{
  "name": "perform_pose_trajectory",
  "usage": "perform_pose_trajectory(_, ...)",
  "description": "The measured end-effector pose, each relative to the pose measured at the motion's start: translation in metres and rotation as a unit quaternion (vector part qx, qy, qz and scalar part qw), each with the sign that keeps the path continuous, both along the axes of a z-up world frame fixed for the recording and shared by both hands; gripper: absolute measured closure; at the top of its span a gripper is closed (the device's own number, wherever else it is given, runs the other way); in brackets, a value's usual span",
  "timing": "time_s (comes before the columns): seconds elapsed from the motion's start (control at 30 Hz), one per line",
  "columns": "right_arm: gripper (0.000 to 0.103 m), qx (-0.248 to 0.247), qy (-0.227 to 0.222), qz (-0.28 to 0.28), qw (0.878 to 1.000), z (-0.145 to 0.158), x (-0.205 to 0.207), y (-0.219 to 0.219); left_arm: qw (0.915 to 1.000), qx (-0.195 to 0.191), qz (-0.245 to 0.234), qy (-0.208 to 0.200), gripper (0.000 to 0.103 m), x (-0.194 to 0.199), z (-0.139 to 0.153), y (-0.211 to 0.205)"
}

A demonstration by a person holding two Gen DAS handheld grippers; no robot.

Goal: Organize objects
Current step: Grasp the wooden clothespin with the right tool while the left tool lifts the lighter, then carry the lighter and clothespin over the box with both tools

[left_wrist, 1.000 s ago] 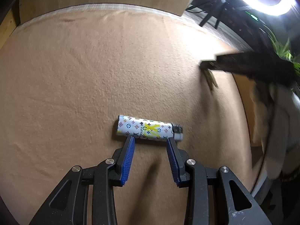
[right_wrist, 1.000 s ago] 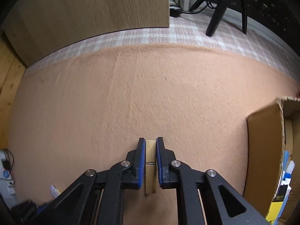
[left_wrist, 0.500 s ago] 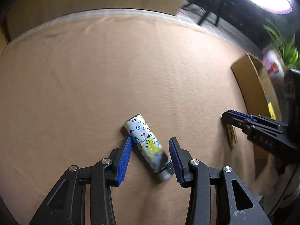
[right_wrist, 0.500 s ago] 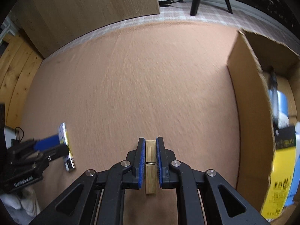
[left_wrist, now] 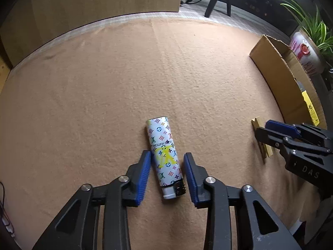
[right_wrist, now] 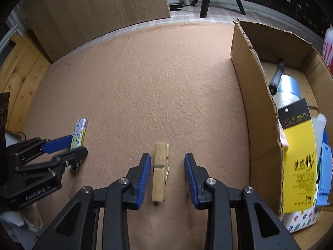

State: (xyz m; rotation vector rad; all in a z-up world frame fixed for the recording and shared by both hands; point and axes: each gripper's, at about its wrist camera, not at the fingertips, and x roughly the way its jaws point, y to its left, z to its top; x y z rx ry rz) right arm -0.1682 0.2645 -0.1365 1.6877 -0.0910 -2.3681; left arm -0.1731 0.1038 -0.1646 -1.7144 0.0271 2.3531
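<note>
A white lighter with a coloured pattern (left_wrist: 164,156) lies on the tan cloth between the open jaws of my left gripper (left_wrist: 166,162), which does not touch it. A wooden clothespin (right_wrist: 160,173) lies on the cloth between the open jaws of my right gripper (right_wrist: 167,166), apart from both pads. In the left wrist view the clothespin (left_wrist: 261,141) and the right gripper (left_wrist: 270,128) show at the right. In the right wrist view the lighter (right_wrist: 79,132) and the left gripper (right_wrist: 66,145) show at the left.
An open cardboard box (right_wrist: 256,95) stands at the right with a yellow card (right_wrist: 299,150), a tape roll (right_wrist: 289,87) and other items inside. A wooden panel (right_wrist: 100,12) stands behind the cloth. A plant (left_wrist: 312,27) is at the far right.
My right gripper has opened and let go of the clothespin, which now lies on the cloth. My left gripper has turned so the lighter lies lengthwise between its open jaws.
</note>
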Motion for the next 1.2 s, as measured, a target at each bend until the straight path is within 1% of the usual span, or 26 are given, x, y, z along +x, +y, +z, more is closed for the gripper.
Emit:
perform_pose_trajectory(0.07, 0.073, 0.01, 0.002, 0.004, 1.0, 0.0, 0.001, -0.002, 1.0, -0.001, 0.007, 0.002, 0.076, 0.001, 0.0, -0.001)
perform_pose_trajectory(0.1, 0.074, 0.014, 0.003, 0.005, 1.0, 0.001, 0.002, -0.003, 1.0, -0.002, 0.006, 0.003, 0.076, 0.002, 0.0, -0.001)
perform_pose_trajectory(0.13, 0.077, 0.016, 0.003, 0.007, 1.0, 0.001, 0.002, -0.005, 1.0, -0.003, 0.005, 0.003, 0.076, 0.004, 0.0, -0.001)
perform_pose_trajectory(0.17, 0.087, 0.018, 0.002, 0.011, 1.0, 0.0, 0.003, -0.006, 1.0, -0.002, 0.005, 0.003, 0.077, 0.006, 0.001, -0.003)
perform_pose_trajectory(0.2, 0.09, 0.019, 0.001, 0.013, 1.0, 0.0, 0.003, -0.008, 1.0, 0.001, 0.007, 0.002, 0.077, 0.006, 0.002, -0.004)
perform_pose_trajectory(0.3, 0.091, 0.017, 0.004, 0.013, 1.0, 0.0, 0.005, -0.007, 0.9995, 0.024, 0.022, -0.004, 0.078, 0.007, 0.002, -0.012)
perform_pose_trajectory(0.43, 0.091, -0.004, 0.01, -0.001, 1.0, 0.007, 0.009, 0.003, 0.9981, 0.049, 0.035, -0.012, 0.078, 0.011, 0.006, -0.026)
perform_pose_trajectory(0.53, 0.091, -0.018, 0.023, -0.009, 1.0, 0.021, 0.016, 0.014, 0.9979, 0.052, 0.037, -0.013, 0.078, 0.013, 0.007, -0.031)
perform_pose_trajectory(0.57, 0.091, -0.021, 0.026, -0.012, 0.999, 0.024, 0.018, 0.017, 0.9979, 0.051, 0.037, -0.013, 0.078, 0.022, 0.01, -0.04)
perform_pose_trajectory(0.6, 0.091, -0.024, 0.029, -0.015, 0.999, 0.028, 0.019, 0.02, 0.9979, 0.05, 0.038, -0.012, 0.078, 0.022, 0.011, -0.04)
perform_pose_trajectory(0.67, 0.091, -0.028, 0.034, -0.017, 0.999, 0.034, 0.021, 0.026, 0.9982, 0.046, 0.037, -0.012, 0.078, 0.022, 0.012, -0.039)
perform_pose_trajectory(0.8, 0.091, -0.047, 0.046, -0.028, 0.997, 0.049, 0.027, 0.037, 0.9977, 0.057, 0.036, -0.005, 0.078, 0.016, 0.018, -0.041)
perform_pose_trajectory(0.93, 0.091, -0.056, 0.066, -0.041, 0.995, 0.065, 0.032, 0.054, 0.9975, 0.065, 0.023, 0.012, 0.078, 0.015, 0.04, -0.031)
perform_pose_trajectory(1.2, 0.091, -0.052, 0.099, -0.094, 0.989, 0.089, 0.058, 0.111, 0.9941, 0.088, -0.042, 0.048, 0.078, -0.005, 0.083, 0.047)
